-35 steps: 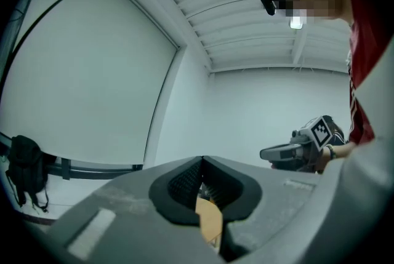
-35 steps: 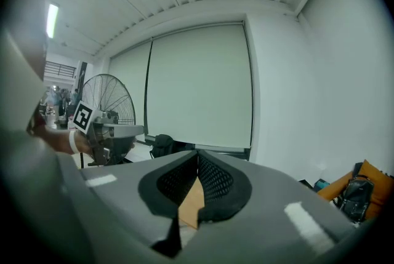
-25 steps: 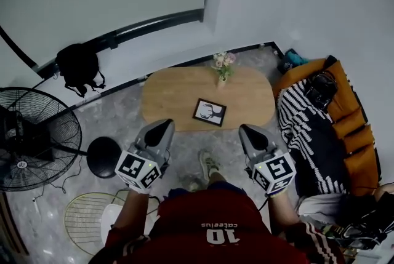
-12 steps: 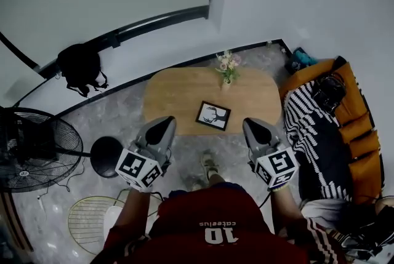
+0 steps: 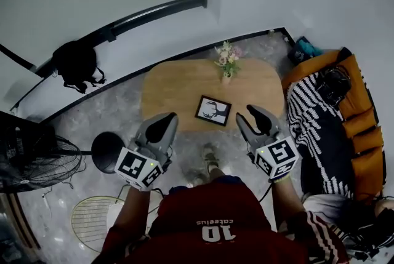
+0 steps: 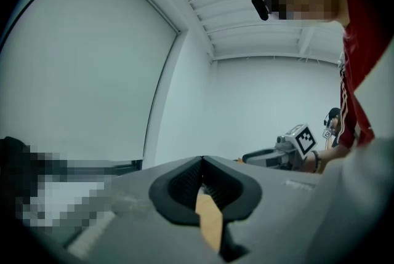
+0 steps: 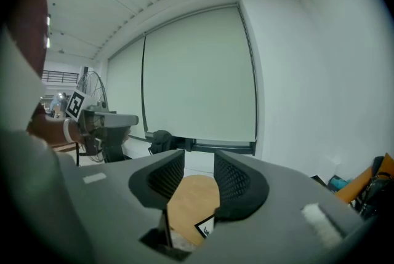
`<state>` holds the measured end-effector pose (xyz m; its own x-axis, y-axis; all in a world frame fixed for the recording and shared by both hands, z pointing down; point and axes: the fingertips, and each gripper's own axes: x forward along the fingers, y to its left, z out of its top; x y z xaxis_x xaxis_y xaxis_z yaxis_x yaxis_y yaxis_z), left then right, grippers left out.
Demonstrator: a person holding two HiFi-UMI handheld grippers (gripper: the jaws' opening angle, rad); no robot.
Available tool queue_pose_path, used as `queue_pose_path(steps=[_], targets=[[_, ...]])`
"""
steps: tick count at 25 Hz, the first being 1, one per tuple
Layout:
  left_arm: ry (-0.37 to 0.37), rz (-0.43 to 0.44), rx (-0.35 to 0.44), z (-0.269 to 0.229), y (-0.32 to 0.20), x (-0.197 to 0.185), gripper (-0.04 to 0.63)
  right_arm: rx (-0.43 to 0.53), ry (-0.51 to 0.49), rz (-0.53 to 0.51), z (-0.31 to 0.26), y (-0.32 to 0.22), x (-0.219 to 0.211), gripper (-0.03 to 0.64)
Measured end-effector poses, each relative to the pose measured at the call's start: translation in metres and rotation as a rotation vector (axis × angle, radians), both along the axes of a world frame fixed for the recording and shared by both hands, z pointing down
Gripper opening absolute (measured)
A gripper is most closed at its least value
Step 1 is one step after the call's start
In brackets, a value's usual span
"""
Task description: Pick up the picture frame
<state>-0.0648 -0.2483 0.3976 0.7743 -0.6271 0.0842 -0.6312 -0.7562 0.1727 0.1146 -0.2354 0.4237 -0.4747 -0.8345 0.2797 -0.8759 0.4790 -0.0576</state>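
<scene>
Right gripper point(image 5: 255, 116): jaws apart and opening, nothing between them; in its own view point(image 7: 198, 163) the gap frames only tabletop and one corner of the picture frame point(image 7: 206, 229) well beyond the tips. Points slightly downward. Left gripper point(image 5: 161, 125): jaws together, tips meeting in its own view point(image 6: 202, 161), empty, held level. Both are held out ahead of the person, side by side, at the near edge of the table point(image 5: 178, 93), neither touching anything. Picture frame point(image 5: 213, 110): black border, white picture with an antlered head, lying flat on the wood towards the near edge, ahead of the grippers and between them, closer to the right one. Table is oval, light wood, on a grey mottled floor. Small vase of flowers point(image 5: 226, 63) stands upright by the far edge, apart from the frame. To the right, an orange sofa point(image 5: 363, 133) with a black-and-white striped blanket point(image 5: 311, 127). To the left, a black bag point(image 5: 77, 63) against the wall and a floor fan point(image 5: 31, 158).
</scene>
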Motion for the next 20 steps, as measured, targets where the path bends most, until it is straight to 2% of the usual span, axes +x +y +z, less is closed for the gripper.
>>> queue_pose_path(steps=[9, 13, 20], targets=[[-0.004, -0.015, -0.019, 0.011, -0.020, 0.008, 0.002, -0.086, 0.022, -0.071, 0.057, -0.027, -0.002, 0.141], [-0.013, -0.035, -0.053, 0.024, -0.026, 0.009, 0.002, -0.129, 0.034, -0.116, 0.088, -0.038, -0.009, 0.141], [-0.038, -0.059, -0.088, 0.043, -0.046, 0.013, 0.002, -0.222, 0.094, -0.196, 0.154, -0.054, -0.022, 0.130]])
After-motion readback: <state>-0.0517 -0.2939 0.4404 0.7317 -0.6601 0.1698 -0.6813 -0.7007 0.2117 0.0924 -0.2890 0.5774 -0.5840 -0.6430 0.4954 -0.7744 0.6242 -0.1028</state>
